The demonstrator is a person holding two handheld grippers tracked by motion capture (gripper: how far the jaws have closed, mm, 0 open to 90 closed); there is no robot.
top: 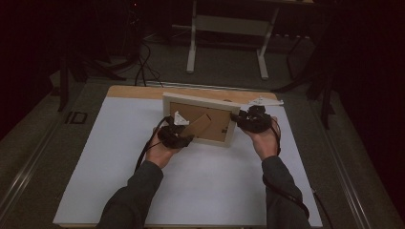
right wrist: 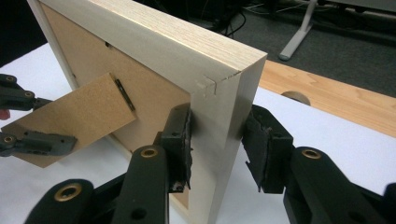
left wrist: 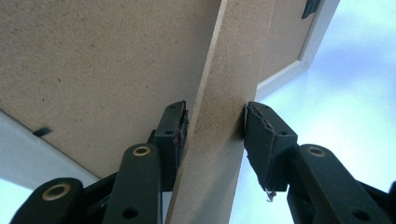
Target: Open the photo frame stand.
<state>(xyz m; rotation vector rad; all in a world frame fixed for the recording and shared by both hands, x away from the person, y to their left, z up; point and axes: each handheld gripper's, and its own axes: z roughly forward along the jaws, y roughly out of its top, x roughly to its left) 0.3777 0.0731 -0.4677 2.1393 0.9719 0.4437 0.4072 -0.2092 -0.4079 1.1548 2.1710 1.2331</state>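
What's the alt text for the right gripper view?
The right gripper clamps the side edge of an upright pale wooden picture frame, seen from behind on a white table. The left gripper holds the free end of the brown fibreboard stand leg, hinged to the backing board.

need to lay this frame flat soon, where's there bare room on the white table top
The white table top is bare between the two forearms, in front of the pale wooden picture frame. It is also bare left of the left gripper, out to the edge. The far strip behind the frame is narrow, with small white pieces. The right gripper crowds the frame's right side.
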